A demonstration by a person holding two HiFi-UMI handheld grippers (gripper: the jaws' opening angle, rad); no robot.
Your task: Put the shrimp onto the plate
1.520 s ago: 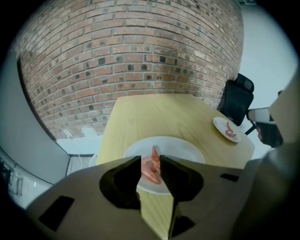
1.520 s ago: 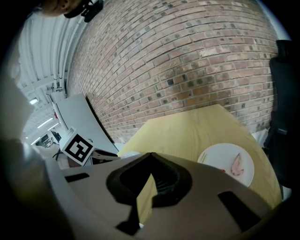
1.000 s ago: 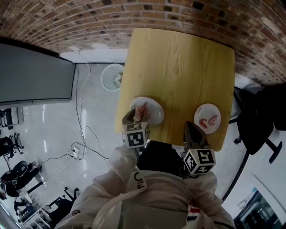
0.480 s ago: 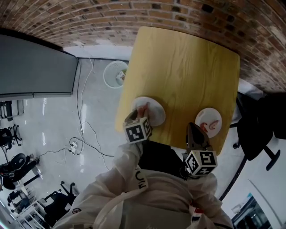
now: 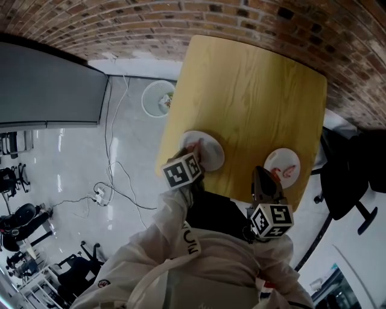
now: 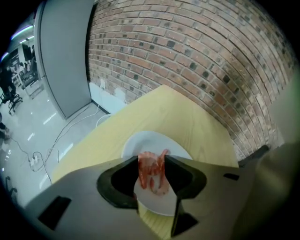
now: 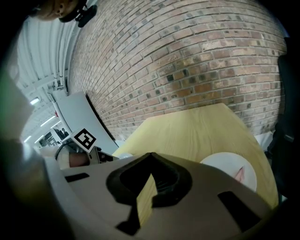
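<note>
My left gripper (image 6: 152, 161) is shut on a pink shrimp (image 6: 153, 172), which hangs between its jaws just above the near part of a white plate (image 6: 149, 142). In the head view that plate (image 5: 208, 149) sits at the table's near left edge, with the left gripper (image 5: 193, 156) over its near rim. A second white plate (image 5: 281, 164) at the near right carries other shrimp (image 5: 288, 171). My right gripper (image 5: 266, 174) hovers just in front of it, shut, with nothing between its jaws (image 7: 150, 157). Its own view shows that plate (image 7: 229, 166) to the right.
The yellow wooden table (image 5: 253, 96) stands against a brick wall (image 5: 181, 15). A white bin (image 5: 158, 98) and cables (image 5: 114, 175) lie on the floor to the left. A black chair (image 5: 353, 169) stands at the right.
My left gripper has drawn back a little toward the plate's near rim and tilted, still holding the shrimp. The right gripper has hardly moved.
</note>
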